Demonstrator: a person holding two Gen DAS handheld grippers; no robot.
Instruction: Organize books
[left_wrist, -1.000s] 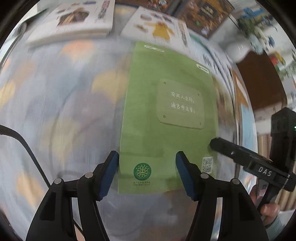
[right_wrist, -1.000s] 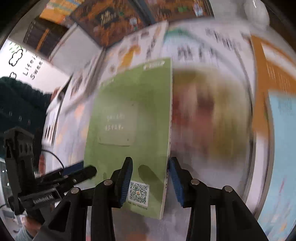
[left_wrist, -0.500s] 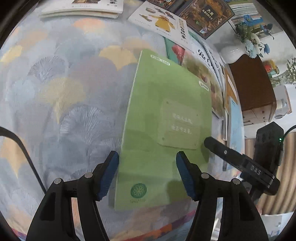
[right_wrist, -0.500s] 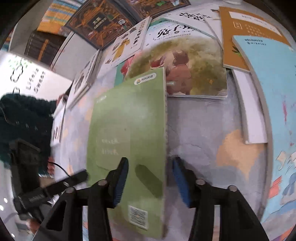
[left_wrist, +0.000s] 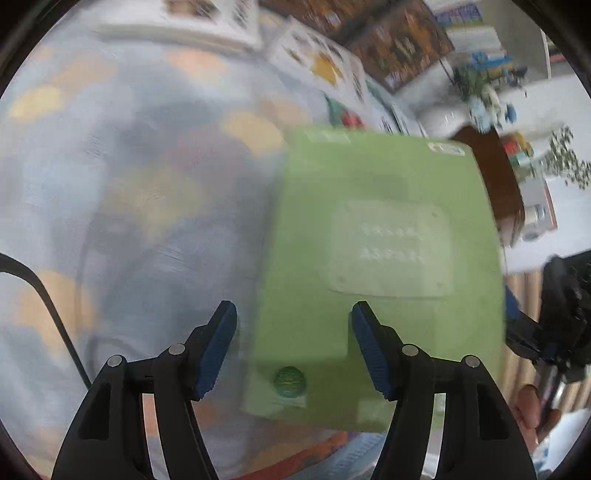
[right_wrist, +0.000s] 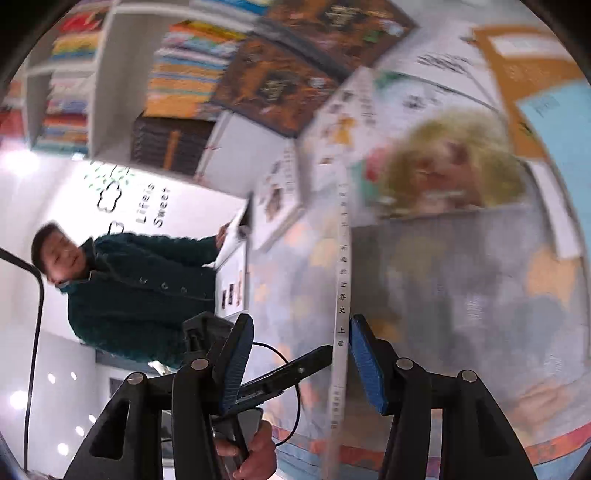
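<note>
A thin green book (left_wrist: 369, 240) stands tilted up off the patterned tablecloth (left_wrist: 129, 203), its cover facing the left wrist camera. My left gripper (left_wrist: 293, 336) is open; its right finger crosses the cover and its left finger is off the book's left edge. In the right wrist view the book is edge-on, showing only its white spine (right_wrist: 340, 288). My right gripper (right_wrist: 301, 362) has its jaws opening, with the spine between them, close to the right pad and well clear of the left pad. One of the left gripper's fingers (right_wrist: 291, 371) reaches toward the book's far face.
Several books lie spread over the far side of the table, among them a picture book (right_wrist: 454, 173) and an orange one (right_wrist: 524, 55). Bookshelves (right_wrist: 184, 74) stand behind. A person in a dark green jacket (right_wrist: 140, 288) stands at the left. A brown cabinet (left_wrist: 495, 184) stands beside the table.
The green book has swung up from lying on the cloth to standing on edge. My right gripper rose, rolled and widened its jaws. My left gripper shifted sideways, staying open.
</note>
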